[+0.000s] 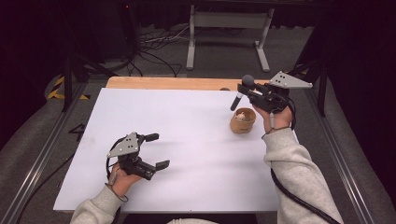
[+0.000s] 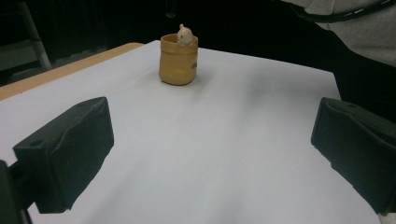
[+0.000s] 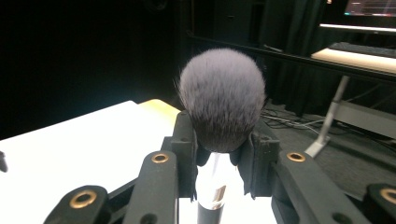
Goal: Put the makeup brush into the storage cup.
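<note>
The right gripper point(image 1: 246, 91) is up near the table's point(image 1: 187, 130) far right corner, jaws pinched on a makeup brush point(image 3: 219, 100), its fluffy head up and handle slanting down. Just below it stands a small tan pot point(image 1: 243, 120) with something pale inside, while the left gripper point(image 1: 158, 150) rests by the near left edge, jaws spread wide

A cup point(image 1: 243, 121) stands on the table point(image 1: 187, 121) toward its far right. A brush point(image 1: 241, 91) hangs just behind and above it. The left gripper point(image 1: 157, 150) sits near-left, well apart.
</note>
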The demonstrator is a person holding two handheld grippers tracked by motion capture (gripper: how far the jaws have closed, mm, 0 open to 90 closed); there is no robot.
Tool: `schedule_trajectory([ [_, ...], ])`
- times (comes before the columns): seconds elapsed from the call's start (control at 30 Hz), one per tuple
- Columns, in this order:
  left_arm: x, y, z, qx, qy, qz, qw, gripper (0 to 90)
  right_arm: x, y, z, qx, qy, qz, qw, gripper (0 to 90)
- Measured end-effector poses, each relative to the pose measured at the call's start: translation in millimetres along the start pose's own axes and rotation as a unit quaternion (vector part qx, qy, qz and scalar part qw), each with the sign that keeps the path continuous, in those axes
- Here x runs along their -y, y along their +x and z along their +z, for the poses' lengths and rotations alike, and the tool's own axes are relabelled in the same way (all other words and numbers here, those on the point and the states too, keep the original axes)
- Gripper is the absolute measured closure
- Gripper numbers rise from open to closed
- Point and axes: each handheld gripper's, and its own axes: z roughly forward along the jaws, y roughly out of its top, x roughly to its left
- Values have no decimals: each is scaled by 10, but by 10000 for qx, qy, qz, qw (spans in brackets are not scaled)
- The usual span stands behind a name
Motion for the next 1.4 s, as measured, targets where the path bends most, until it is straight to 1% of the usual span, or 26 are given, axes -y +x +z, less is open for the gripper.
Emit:
schedule_trajectory([
  [0.07, 1, 12, -6, -5, 1, 38, 10000, 1, -2, -41, 0, 72, -2, 77, 9999, 702],
  [0.13, 5, 14, -5, -13, -10, 26, 10000, 1, -3, -63, 0, 118, -15, 110, 9999, 702],
  [0.23, 12, 13, -3, -20, 3, -26, 10000, 1, -4, -120, 6, 298, -34, 134, 9995, 702],
  [0.33, 14, 25, -5, 11, 7, -29, 10000, 1, 5, -159, 9, 468, 25, 171, 9988, 702],
  [0.4, 16, 32, -6, 19, 13, -72, 10000, 0, 16, -188, 13, 599, 48, 210, 9980, 701],
  [0.53, 23, 38, -5, -3, 1, -115, 9999, 0, 33, -226, 17, 859, 104, 133, 9962, 702],
  [0.6, 23, 36, -3, 1, 19, -111, 9999, 0, 45, -238, 22, 924, 128, 130, 9956, 702],
  [0.8, 24, 36, -1, -10, 40, -92, 9999, 0, 102, -251, 44, 999, 209, 148, 9947, 701],
  [1.0, 28, 37, 0, -7, 24, -123, 9999, 0, 184, -259, 54, 981, 277, 199, 9946, 701],
  [1.07, 26, 41, 1, -4, 43, -95, 9999, 0, 211, -265, 61, 966, 294, 227, 9946, 701],
  [1.23, 30, 54, -2, -6, 50, -112, 9999, 0, 269, -266, 82, 952, 331, 278, 9945, 701],
  [1.4, 28, 58, -8, 1, 71, -115, 9999, 0, 337, -273, 109, 975, 402, 306, 9940, 701],
])
